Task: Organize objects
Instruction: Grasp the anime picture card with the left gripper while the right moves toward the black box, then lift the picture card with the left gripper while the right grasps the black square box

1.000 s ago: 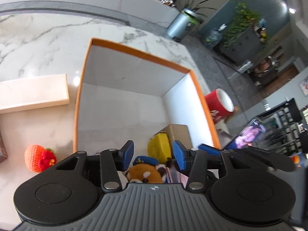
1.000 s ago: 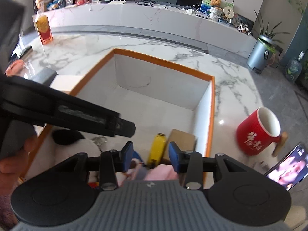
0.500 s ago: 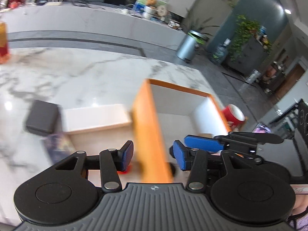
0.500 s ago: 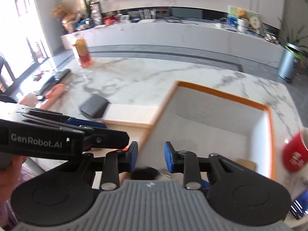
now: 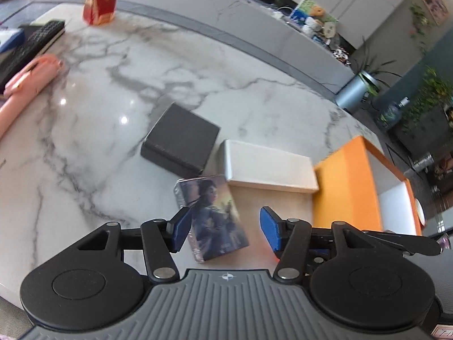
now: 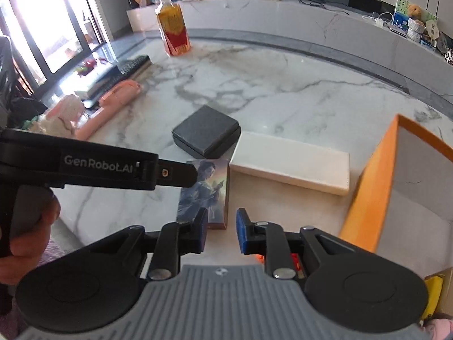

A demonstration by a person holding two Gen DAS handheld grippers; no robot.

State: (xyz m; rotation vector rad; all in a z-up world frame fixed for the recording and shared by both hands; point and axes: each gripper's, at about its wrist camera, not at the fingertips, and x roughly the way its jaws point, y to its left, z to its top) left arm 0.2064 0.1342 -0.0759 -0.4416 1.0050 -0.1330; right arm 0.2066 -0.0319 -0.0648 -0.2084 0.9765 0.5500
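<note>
Marble desk, white with grey veins and a glossy surface, bearing the things to organize. Card box, a small glossy printed carton showing a figure, lies flat between the blue pads of the left gripper; its jaws are opening and the pads do not press on it. At 12 o'clock from the card box, touching its far edge, lies a flat cream slab with square corners; at 11 o'clock, a matte black box, low and square. At 3 o'clock stands the bin, orange outside and white within, its near wall blurred.

In the right wrist view the right gripper has narrow jaws, closing with nothing between them; the card box lies just beyond its left pad. The left gripper's black arm, held by a hand, crosses at 9 o'clock and hides the card box's near corner. A red thing shows under the right pad, too hidden to name.

Compared with a second ago, both cameras have swung from the bin's interior, with its plush toy and yellow item, to the open desk left of it.

Around: pink pouch and black remote at 10 o'clock, a red and gold carton at 11 o'clock
</note>
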